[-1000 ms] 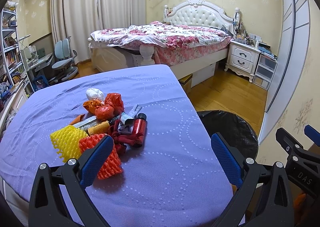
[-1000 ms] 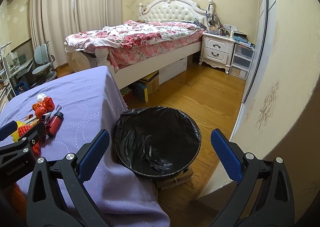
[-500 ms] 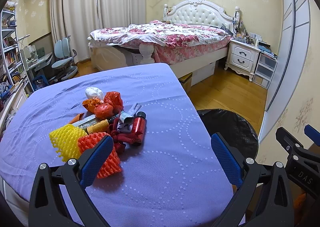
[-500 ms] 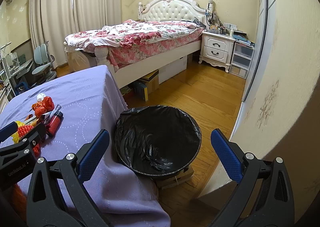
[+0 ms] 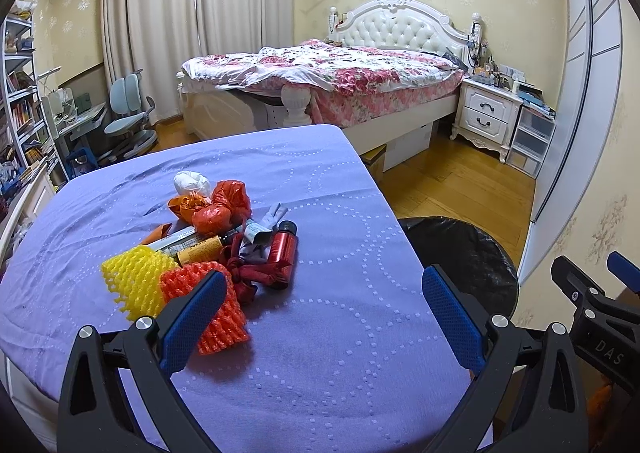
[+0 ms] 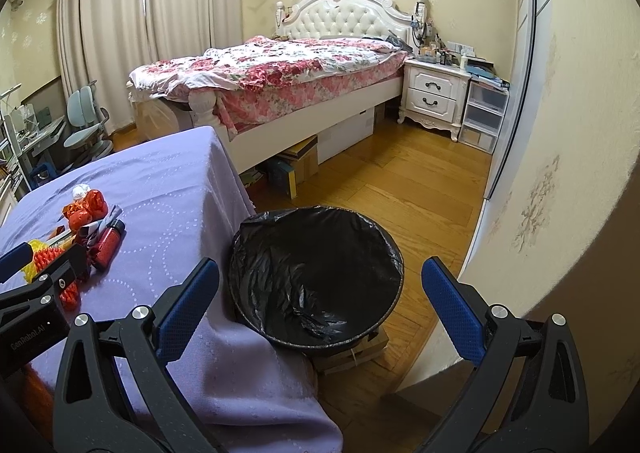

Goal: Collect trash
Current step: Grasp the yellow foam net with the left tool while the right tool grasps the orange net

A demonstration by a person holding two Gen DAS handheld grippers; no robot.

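A pile of trash lies on the purple tablecloth (image 5: pixel 320 333): an orange foam net (image 5: pixel 216 313), a yellow foam net (image 5: pixel 132 277), a red bottle (image 5: pixel 283 249), red plastic bags (image 5: pixel 224 205), a white wad (image 5: pixel 191 182) and tubes. My left gripper (image 5: pixel 320 313) is open and empty above the cloth, just right of the pile. A bin with a black liner (image 6: pixel 316 277) stands on the floor beside the table. My right gripper (image 6: pixel 320 301) is open and empty above the bin. The pile also shows in the right wrist view (image 6: pixel 92 229).
A bed with a floral cover (image 5: pixel 340 73) stands behind the table. A white nightstand (image 5: pixel 488 113) and plastic drawers (image 5: pixel 532 141) are at the right wall. A desk chair (image 5: pixel 128 113) and shelves are at the far left. Wooden floor surrounds the bin.
My left gripper has eased slightly toward the pile. The right gripper has barely moved. Nothing has been picked up.
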